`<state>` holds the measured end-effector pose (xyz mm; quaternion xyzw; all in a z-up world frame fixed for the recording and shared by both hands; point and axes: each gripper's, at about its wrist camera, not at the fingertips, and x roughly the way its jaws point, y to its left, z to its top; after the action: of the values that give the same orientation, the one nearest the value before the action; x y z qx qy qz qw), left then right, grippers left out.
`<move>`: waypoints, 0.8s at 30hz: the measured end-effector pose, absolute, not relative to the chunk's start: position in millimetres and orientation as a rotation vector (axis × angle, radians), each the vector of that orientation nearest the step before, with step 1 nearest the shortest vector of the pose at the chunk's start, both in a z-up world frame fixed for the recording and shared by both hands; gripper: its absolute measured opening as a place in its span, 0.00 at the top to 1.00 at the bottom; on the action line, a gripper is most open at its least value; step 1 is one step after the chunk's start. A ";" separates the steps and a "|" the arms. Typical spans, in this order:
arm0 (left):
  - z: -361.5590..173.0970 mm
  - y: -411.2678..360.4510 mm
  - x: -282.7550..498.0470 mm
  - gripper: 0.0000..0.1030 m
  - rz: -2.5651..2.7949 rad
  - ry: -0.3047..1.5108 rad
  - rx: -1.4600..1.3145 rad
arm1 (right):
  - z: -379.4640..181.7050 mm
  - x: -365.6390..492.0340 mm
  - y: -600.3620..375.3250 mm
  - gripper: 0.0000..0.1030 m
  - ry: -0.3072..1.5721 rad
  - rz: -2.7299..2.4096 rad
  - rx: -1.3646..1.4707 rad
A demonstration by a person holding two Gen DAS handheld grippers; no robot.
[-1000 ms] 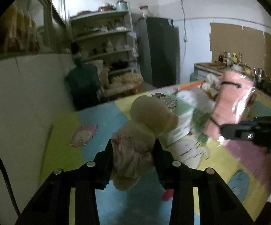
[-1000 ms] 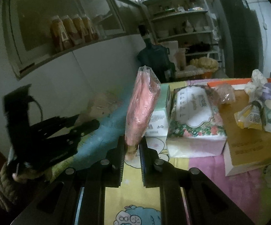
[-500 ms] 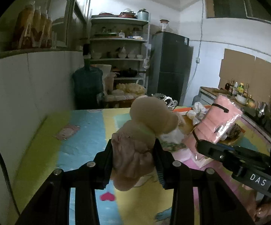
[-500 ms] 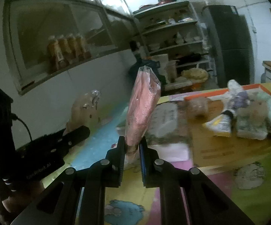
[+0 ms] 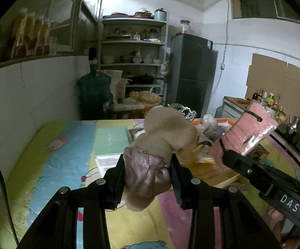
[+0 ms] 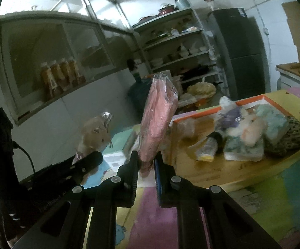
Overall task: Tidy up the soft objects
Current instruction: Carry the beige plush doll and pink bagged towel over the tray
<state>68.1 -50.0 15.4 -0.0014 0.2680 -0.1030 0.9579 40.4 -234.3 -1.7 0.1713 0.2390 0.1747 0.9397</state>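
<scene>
Beige plush, a soft toy with a crumpled pink part, sits clamped between the jaws of the left hand-held gripper, held up above the worktop with its bright cartoon-print cover. To the right, the right hand-held gripper is closed tight on the lower end of a pink cloth in a clear plastic bag, which stands upright above its fingers. Farther right on the worktop lies an orange-edged tray holding a pile of soft things, among them a pale plush animal and a dark speckled one. A green flat box lies beyond the toy.
</scene>
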 end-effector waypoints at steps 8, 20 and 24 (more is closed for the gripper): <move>13.3 -85.1 73.6 0.62 -0.235 0.554 -0.011 | -4.0 39.9 -273.8 0.86 0.473 0.311 0.389; 3.3 -133.8 84.2 0.62 -0.290 0.583 -0.019 | -12.9 38.2 -335.0 0.86 0.464 0.230 0.438; -0.6 -147.5 89.5 0.62 -0.299 0.595 -0.019 | -16.2 39.6 -352.1 0.86 0.466 0.205 0.452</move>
<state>89.5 -147.5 -0.6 -0.0094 0.2921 -0.1468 0.9450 39.6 -352.1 -16.2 0.2217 0.2284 0.1004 0.9427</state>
